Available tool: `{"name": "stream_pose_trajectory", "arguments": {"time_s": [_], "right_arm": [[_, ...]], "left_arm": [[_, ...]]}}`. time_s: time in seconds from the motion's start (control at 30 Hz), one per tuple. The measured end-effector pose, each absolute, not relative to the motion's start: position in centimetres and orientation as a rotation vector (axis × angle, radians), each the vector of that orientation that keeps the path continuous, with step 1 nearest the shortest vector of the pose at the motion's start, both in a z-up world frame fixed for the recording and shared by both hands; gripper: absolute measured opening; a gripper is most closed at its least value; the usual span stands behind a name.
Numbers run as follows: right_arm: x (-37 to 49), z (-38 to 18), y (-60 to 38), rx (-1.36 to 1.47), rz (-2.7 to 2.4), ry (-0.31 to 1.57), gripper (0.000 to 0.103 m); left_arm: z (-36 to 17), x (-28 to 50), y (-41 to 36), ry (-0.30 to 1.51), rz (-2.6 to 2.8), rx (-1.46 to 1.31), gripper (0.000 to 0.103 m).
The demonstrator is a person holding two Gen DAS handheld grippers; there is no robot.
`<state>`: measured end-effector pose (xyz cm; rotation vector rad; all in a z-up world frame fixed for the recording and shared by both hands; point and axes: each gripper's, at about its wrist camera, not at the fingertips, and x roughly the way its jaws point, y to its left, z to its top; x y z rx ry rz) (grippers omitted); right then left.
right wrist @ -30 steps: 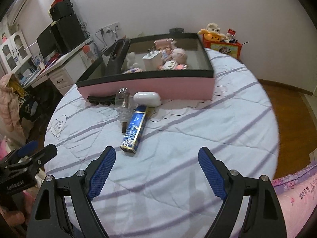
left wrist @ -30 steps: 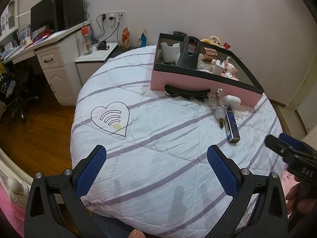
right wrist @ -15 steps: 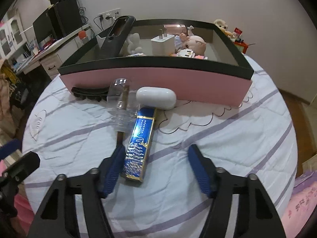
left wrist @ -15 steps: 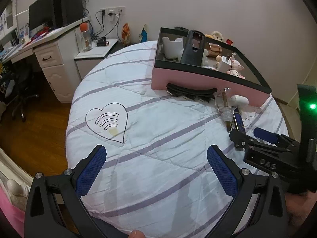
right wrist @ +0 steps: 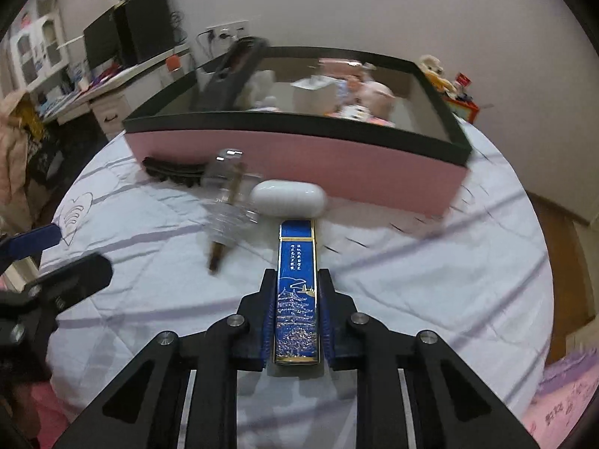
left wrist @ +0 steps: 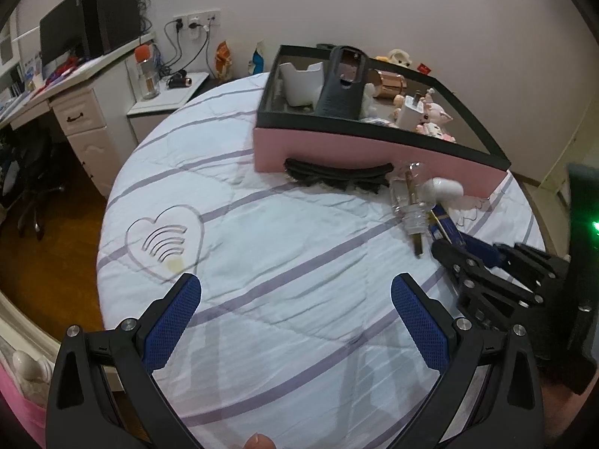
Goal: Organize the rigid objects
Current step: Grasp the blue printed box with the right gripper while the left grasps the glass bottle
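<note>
Toys, a white charger and a black holder crowd the pink box [left wrist: 374,157] on the bed [left wrist: 280,243], blurred in the right view. Right gripper [right wrist: 295,292] clamps the long blue box [right wrist: 296,284], gold-printed, near a white case [right wrist: 287,198]. Left gripper [left wrist: 295,292] stands wide apart.

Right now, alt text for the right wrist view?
The right tongs are shut on a long blue box with gold artwork, on a striped white quilt. Beyond it lie a white oval case and a clear bottle, before a pink storage box of small items.
</note>
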<state>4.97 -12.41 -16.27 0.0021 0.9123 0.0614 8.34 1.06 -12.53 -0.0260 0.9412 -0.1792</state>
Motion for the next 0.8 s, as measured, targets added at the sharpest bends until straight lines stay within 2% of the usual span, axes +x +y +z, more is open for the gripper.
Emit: {"name": "stream_pose_trajectory", "arguments": {"time_s": [0.6,0.73,0.8], "right_arm": [[4.5,-16.5,-15.6,0.054,0.069,0.901,0.020],[4.6,-16.6,-15.7,0.056,0.072,0.900,0.020],[4.6,-16.6,-15.7,0.058,0.071,0.899,0.020]], "left_arm": [[-14.2,14.8,-6.8,0.937,-0.252,-0.009,0.102],[-15.0,15.9,-6.2,0.950,-0.249,-0.098,0.084],[-15.1,16.0,-5.9,0.954,-0.252,-0.119,0.083]]}}
